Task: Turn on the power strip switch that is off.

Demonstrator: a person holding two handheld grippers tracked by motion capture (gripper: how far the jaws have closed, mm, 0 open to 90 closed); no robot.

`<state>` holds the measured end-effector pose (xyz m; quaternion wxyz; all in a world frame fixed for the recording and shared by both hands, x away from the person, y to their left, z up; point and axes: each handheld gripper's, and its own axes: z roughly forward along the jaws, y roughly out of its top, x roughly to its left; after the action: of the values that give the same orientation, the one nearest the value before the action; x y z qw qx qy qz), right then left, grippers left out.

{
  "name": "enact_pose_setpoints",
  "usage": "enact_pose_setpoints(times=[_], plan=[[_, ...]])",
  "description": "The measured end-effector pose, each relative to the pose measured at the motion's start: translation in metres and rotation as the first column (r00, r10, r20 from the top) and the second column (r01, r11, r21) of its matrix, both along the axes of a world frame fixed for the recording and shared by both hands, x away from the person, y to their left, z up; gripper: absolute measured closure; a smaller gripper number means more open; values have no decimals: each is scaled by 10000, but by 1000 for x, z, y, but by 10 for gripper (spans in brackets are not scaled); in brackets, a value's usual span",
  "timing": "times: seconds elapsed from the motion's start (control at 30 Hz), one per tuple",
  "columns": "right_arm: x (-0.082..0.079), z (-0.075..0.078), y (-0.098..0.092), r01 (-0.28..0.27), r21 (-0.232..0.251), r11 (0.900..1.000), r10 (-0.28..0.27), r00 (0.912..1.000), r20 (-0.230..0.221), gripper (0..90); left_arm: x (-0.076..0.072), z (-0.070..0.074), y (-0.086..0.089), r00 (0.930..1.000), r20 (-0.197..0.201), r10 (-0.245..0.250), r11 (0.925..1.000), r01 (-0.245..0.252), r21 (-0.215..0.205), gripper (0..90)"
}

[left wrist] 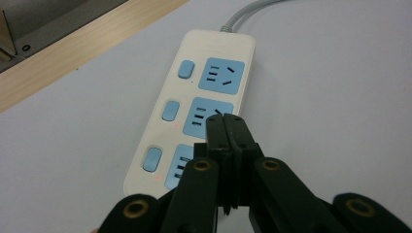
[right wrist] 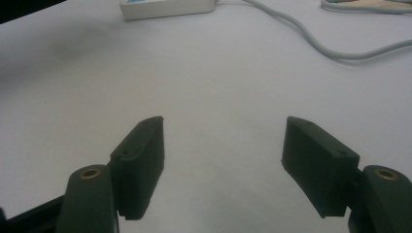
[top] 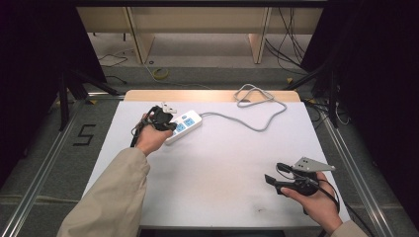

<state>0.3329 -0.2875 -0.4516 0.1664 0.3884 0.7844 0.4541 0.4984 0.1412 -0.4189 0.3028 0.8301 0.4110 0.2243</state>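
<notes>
White sheeting covers the bench [top: 222,163], with a strip of bare wood along its far edge and dark curtains at both sides. A cream power strip [top: 184,126] with three blue sockets and three blue rocker switches lies toward the far left of the bench, and its grey cord [top: 257,111] loops away to the far right edge.

The left gripper [top: 168,126] sits over the near end of the strip, fingers [left wrist: 227,133] pressed together with nothing between them, their tips poised above the middle socket [left wrist: 209,114], right of the middle switch [left wrist: 170,110]. The right gripper [top: 271,180] rests low at the near right corner, well apart from the strip, its fingers [right wrist: 141,160] standing wide apart and empty.

If a switch is the target, the tips look offset toward the socket side, so a push from here would likely land on the socket face, or a fingertip could slip into a slot. The strip lies loose on smooth sheeting with nothing bracing it, so a slanted press may slide or swivel it rather than tip the rocker. The switches sit near each other, so a small drift could flip the wrong one.
</notes>
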Motion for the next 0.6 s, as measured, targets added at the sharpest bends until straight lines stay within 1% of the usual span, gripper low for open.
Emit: enact_pose_setpoints(times=[0.13,0.17,0.23,0.27,0.3,0.37,0.5,0.53,0.57,0.6], plan=[[-1,0,0,6,-10,10000,-6,10000,-13,323,4,0,-1,10000,1,19,10000,-19,51,897],[-1,-1,0,6,-2,10000,-6,10000,-18,323,5,-1,-2,10000,4,-3,10000,3,28,897],[-1,-1,0,-8,-33,10000,8,10000,-24,323,7,-1,-2,9998,47,-175,9998,175,131,897],[-1,-1,0,-16,-36,10000,16,10000,-19,323,8,-2,-3,9999,84,-149,9998,148,135,897],[-1,-1,0,-1,-19,10000,1,10000,-34,323,10,-2,-2,9998,34,-177,9996,176,200,897],[-1,-1,1,-13,-29,10000,13,10000,-17,323,12,-4,-3,9999,-44,-91,9998,92,173,897],[-2,-1,1,-17,-31,10000,16,10000,-70,323,17,-6,-3,10000,-77,-23,9997,25,243,897],[-2,-2,1,-15,-33,10000,15,10000,-75,323,18,-6,-3,10000,-39,-49,9996,50,261,897],[-2,-2,1,-16,-22,10000,16,10000,-80,323,19,-6,-3,9999,-83,-86,9994,88,338,897],[-2,-2,1,-16,-22,10000,16,10000,-80,323,20,-6,-4,9999,-92,-66,9995,69,302,897]])
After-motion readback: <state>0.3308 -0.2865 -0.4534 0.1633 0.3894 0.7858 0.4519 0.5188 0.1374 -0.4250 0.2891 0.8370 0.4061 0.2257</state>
